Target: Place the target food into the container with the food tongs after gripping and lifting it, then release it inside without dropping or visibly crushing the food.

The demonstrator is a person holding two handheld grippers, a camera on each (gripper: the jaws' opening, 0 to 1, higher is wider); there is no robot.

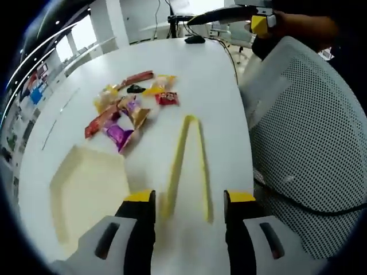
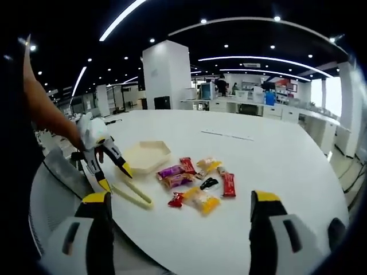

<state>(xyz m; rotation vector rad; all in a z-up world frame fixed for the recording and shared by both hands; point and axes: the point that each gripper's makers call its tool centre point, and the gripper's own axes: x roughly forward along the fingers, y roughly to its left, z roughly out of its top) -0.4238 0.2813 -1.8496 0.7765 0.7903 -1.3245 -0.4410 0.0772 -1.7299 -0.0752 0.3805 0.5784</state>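
Yellow tongs [image 1: 189, 166] lie btwn the left gripper [image 1: 189, 209] jaws, spread wide, nothing pinched. Left of them: container [image 1: 86, 183], empty; snack pile [image 1: 129, 106] beyond. Best approach, imo: straddle both tong arms, close gently. Right gripper [image 2: 180, 220] spread too, hanging back off the table [image 2: 275, 160].

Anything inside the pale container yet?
The container looks empty in the left gripper view: bare pale floor, no snack inside. The snack packets lie beside it on the table. Its near corner is hidden behind the left gripper.
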